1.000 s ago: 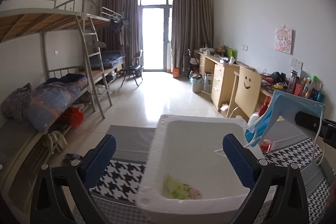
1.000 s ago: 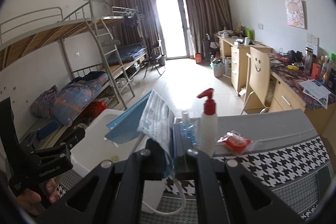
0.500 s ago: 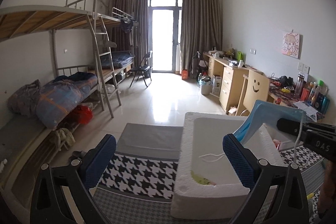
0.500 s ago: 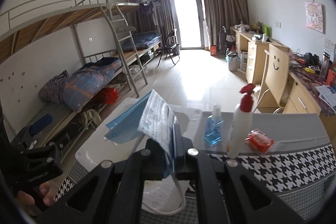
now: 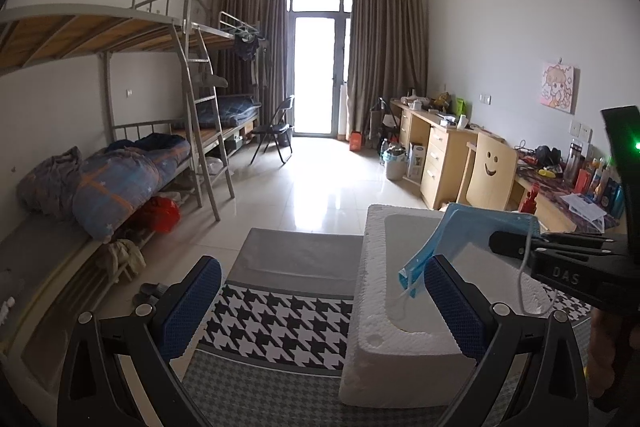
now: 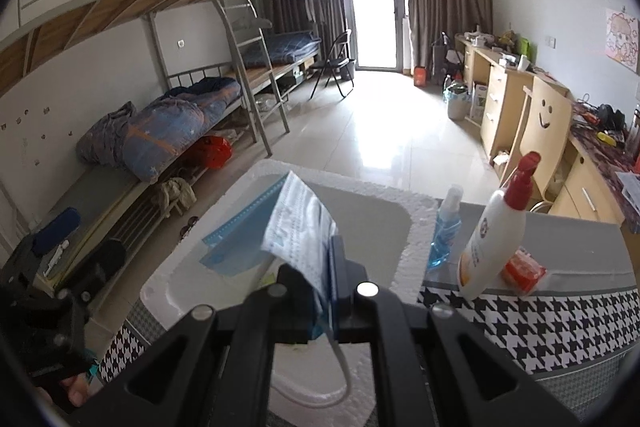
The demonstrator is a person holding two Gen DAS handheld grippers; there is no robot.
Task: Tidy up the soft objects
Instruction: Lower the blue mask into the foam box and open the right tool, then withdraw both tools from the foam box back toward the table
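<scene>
A white foam box point(image 5: 374, 311) stands on a houndstooth-cloth table point(image 5: 276, 323); it also shows in the right wrist view point(image 6: 416, 227). My right gripper point(image 6: 322, 279) is shut on a blue face mask point(image 6: 296, 231) and holds it over the box's inside. In the left wrist view the mask point(image 5: 460, 231) hangs from the right gripper point(image 5: 508, 241) above the box. My left gripper point(image 5: 320, 307) is open and empty, to the left of the box.
A blue spray bottle point(image 6: 444, 227), a white pump bottle with a red top point(image 6: 496, 227) and a red packet point(image 6: 524, 271) stand on the table right of the box. Bunk beds point(image 5: 120, 147) line the left wall, desks point(image 5: 436, 147) the right.
My right gripper has carried the mask further over the box and lower. My left gripper has drawn back and to the left, so the box now lies to its right.
</scene>
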